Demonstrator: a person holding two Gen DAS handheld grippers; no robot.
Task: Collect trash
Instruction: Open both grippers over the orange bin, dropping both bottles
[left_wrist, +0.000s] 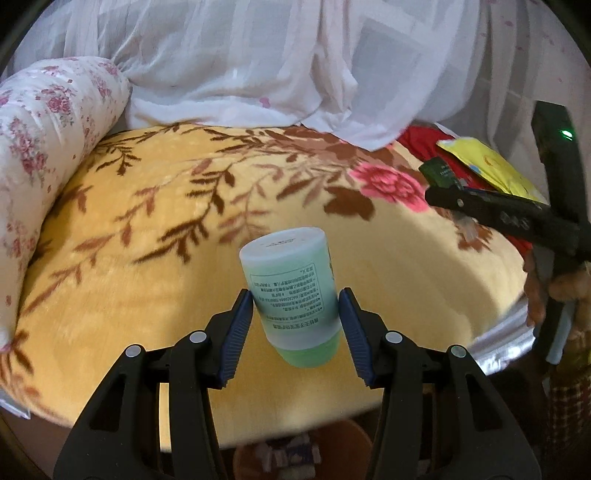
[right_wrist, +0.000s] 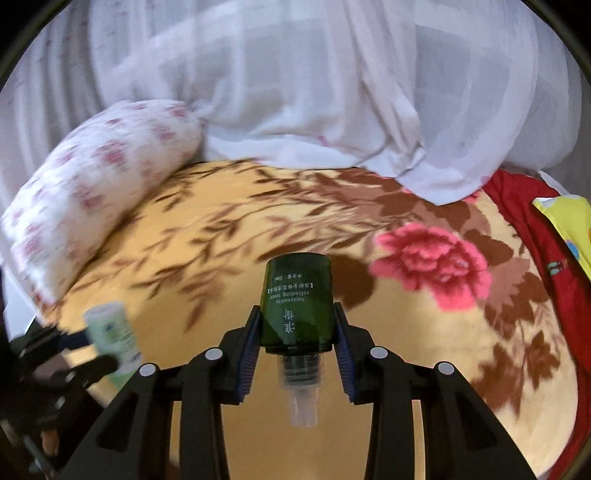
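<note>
The pale green lotion bottle (left_wrist: 291, 295) sits upside down between the fingers of the left gripper (left_wrist: 295, 325), whose blue pads press on its label from both sides, cap end hanging below the pads and flat base poking out beyond the tips. It looks like light, rigid plastic with a smooth, slippery wall; the hold sits mid-body, which seems the safest place, since nearer the tapered cap it could slide out.

The dark green toner spray bottle (right_wrist: 297, 306) is likewise inverted between the fingers of the right gripper (right_wrist: 297, 332), clamped on its lower body, with the clear spray cap (right_wrist: 301, 398) dangling below the pads. It may be glass or thick plastic, so probably heavier and less forgiving if dropped; the clear cap looks loose-fitting and should not be the gripping point.

Beyond both sets of fingertips lies the yellow floral blanket (left_wrist: 155, 221), with a rose-print bolster (left_wrist: 48, 122) to the left, white netting (left_wrist: 258, 62) behind, and a yellow packet (left_wrist: 487, 166) on red cloth (right_wrist: 524, 206) to the right.
</note>
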